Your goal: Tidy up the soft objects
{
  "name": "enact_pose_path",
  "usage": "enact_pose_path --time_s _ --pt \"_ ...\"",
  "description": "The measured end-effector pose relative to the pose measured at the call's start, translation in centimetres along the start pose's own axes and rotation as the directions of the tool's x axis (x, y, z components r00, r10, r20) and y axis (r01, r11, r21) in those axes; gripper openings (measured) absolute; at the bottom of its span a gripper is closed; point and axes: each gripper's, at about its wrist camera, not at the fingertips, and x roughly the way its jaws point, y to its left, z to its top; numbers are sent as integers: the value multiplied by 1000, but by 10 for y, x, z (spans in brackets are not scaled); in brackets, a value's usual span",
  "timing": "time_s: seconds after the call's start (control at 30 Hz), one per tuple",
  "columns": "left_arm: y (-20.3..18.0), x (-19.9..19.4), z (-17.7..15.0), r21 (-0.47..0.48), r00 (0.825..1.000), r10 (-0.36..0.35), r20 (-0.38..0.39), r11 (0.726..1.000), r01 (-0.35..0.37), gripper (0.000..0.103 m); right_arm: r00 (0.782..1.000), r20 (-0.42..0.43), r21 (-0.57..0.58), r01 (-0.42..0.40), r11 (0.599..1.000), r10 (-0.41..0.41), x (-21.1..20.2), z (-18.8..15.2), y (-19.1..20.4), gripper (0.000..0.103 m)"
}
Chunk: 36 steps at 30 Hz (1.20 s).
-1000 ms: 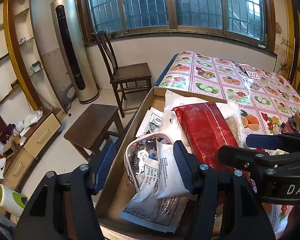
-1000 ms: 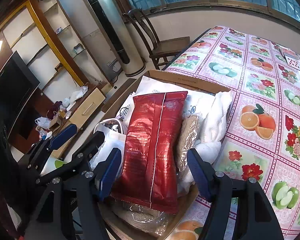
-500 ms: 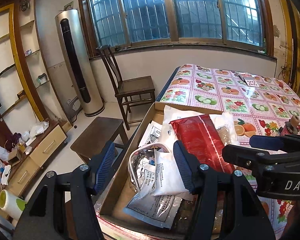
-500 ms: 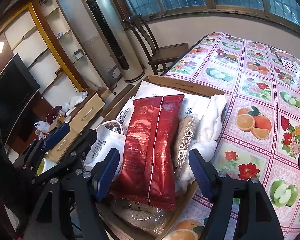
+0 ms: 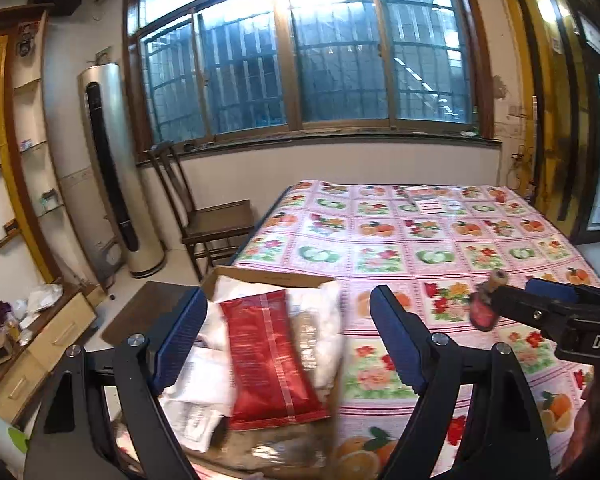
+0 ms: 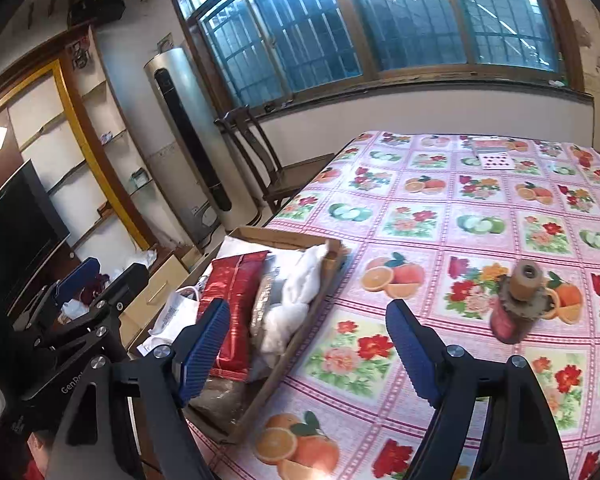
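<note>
Left wrist view shows the left gripper (image 5: 288, 340) held above the table (image 5: 440, 240), its blue-padded jaws spread wide with nothing between them. Below it a shallow cardboard box (image 5: 268, 276) sits at the table's near left corner, along the left edge. Inside the box a red foil bag (image 5: 268, 356) lies on top, with a brownish mesh-like packet (image 5: 308, 340) and a white fluffy bundle (image 5: 328, 332) beside it toward the table's middle, and white printed pouches (image 5: 204, 376) on its other side near the box's outer wall. The bottom of this picture is blurred, so the items at the box's near end cannot be made out.

From the right wrist view, the right gripper (image 6: 308, 352) is likewise spread open and empty, hovering over the flowered tablecloth just beside the box's long wall (image 6: 300, 344). A small brown-and-red spool (image 6: 518, 304) stands upright on the cloth, well apart from the box, toward the right edge. A playing card (image 6: 496, 161) lies near the far edge. Beyond the left edge stand a wooden chair (image 6: 284, 168) and a tall floor air conditioner (image 6: 188, 140).
</note>
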Motion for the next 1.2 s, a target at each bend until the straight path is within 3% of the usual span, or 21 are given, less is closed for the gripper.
enact_pose_path --time_s 0.17,0.23,0.43,0.47,0.57,0.67,0.9,1.03,1.2 --pt "-55 -3 2 6 993 -122 -5 993 122 91 996 43 77 68 995 -72 -43 -7 -56 83" --pt "-77 -1 -1 12 985 -168 -34 986 168 103 994 53 115 89 989 -95 -57 -12 -78 84" --pt "-126 26 -16 -23 926 -341 -161 939 342 103 986 56 182 143 973 -155 -83 -26 -126 84" --pt "-131 31 -18 -22 919 -355 -172 934 357 103 985 53 188 150 971 -163 -85 -29 -131 85" --pt "-147 36 -25 13 924 -340 -172 938 348 103 985 40 213 156 964 -168 -85 -36 -146 86" --pt "-155 42 -26 29 917 -352 -187 931 363 103 984 35 224 165 961 -177 -83 -42 -157 86" --pt "-158 65 -27 -22 874 -416 -252 905 425 103 985 22 260 161 952 -172 -76 -48 -174 86" --pt "-156 75 -29 -25 877 -389 -283 917 398 103 986 8 275 158 948 -167 -70 -51 -179 86" --pt "-150 76 -35 -8 907 -325 -267 942 335 103 987 0 275 152 949 -158 -63 -51 -178 86"
